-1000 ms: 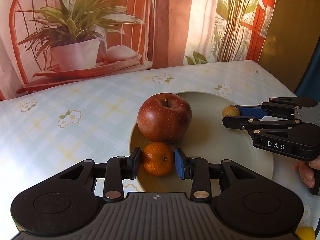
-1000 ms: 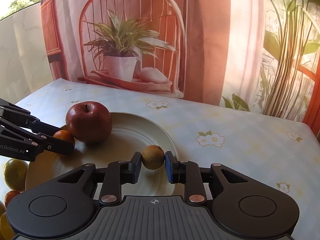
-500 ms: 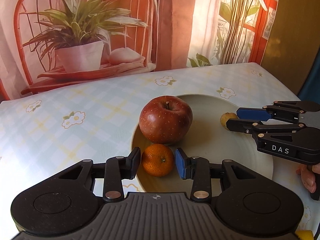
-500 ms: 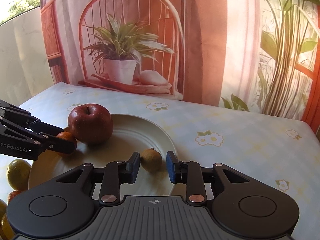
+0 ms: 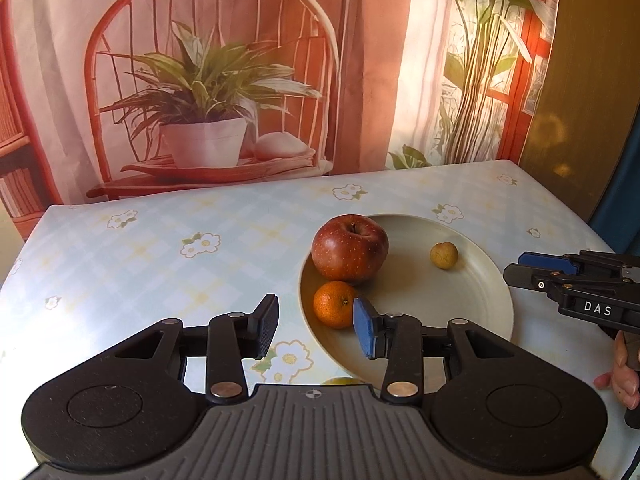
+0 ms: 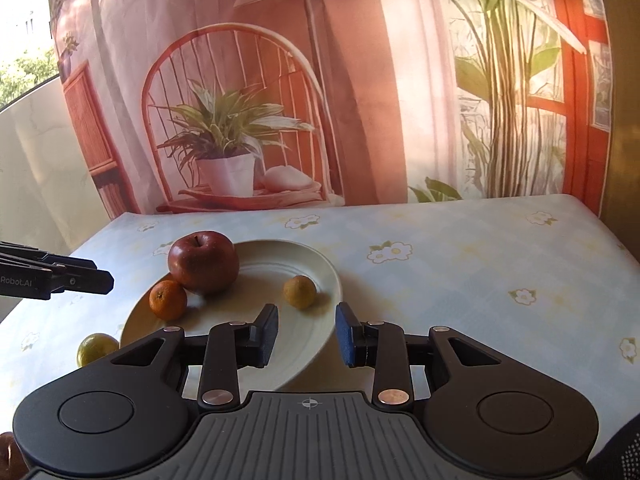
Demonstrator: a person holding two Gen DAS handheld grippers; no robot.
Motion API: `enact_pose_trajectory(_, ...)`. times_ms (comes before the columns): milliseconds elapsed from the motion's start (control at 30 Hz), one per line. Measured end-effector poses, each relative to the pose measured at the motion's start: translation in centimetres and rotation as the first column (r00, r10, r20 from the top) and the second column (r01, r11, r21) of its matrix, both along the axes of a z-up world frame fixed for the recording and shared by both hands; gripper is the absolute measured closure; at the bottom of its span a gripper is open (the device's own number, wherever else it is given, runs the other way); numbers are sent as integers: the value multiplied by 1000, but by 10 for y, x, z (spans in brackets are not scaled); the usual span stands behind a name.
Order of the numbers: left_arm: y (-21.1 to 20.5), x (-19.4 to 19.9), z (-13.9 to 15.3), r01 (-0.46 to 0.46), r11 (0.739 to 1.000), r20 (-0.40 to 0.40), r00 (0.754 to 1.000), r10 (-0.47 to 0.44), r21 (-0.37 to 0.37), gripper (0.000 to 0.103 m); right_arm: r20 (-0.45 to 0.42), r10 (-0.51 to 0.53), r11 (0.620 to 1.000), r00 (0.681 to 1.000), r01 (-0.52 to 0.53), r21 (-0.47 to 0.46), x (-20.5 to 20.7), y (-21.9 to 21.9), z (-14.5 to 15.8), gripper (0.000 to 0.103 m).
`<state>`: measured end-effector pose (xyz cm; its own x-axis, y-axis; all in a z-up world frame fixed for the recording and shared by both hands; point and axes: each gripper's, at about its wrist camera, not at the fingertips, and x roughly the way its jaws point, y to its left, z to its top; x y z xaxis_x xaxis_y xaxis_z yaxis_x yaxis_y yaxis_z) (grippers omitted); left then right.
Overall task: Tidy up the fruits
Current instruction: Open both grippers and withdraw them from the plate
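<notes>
A pale plate [image 5: 472, 320] [image 6: 280, 256] holds a red apple [image 5: 350, 248] [image 6: 203, 262], a small orange [image 5: 334, 304] [image 6: 168, 299] touching the apple's near side, and a small yellow-brown round fruit [image 5: 444, 255] [image 6: 300, 291] lying apart. My left gripper [image 5: 316, 330] is open and empty, pulled back at the plate's near left rim. My right gripper [image 6: 306, 334] is open and empty, just short of the small round fruit. Each gripper shows in the other's view: the right one [image 5: 516, 268], the left one [image 6: 106, 280].
A yellow-green citrus [image 6: 96, 348] lies on the flowered tablecloth [image 5: 160, 264] beside the plate's near left rim. A yellow fruit [image 5: 342, 381] peeks out under my left gripper. A printed backdrop stands behind the table. The table's right edge is near the plate.
My left gripper let go of the orange and my right gripper let go of the small round fruit. Both opened wide and drew back and up from the plate.
</notes>
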<state>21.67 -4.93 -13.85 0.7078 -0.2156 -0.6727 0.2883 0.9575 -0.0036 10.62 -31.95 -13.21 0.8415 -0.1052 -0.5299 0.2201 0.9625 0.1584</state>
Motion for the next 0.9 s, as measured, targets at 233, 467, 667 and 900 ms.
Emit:
enact_pose_trajectory(233,12,-42,10,-38,998,5,999,38,-58,54,24,-36,999,999,36,-16,-37,25,8,70)
enact_pose_trajectory(467,15,-74,16,-25,998,28,999,26,-57,54,45,-60,998,997,60,3,-73,53,9,70)
enact_pose_trajectory(667,21,-92,17,-25,997,18,999,26,-74,54,43,-60,998,997,58,29,-93,72,10,70)
enact_pose_trajectory(900,40,-108,13,-60,990,-11,998,59,-126,54,12,-22,1000,1000,22,17,-98,98,8,70)
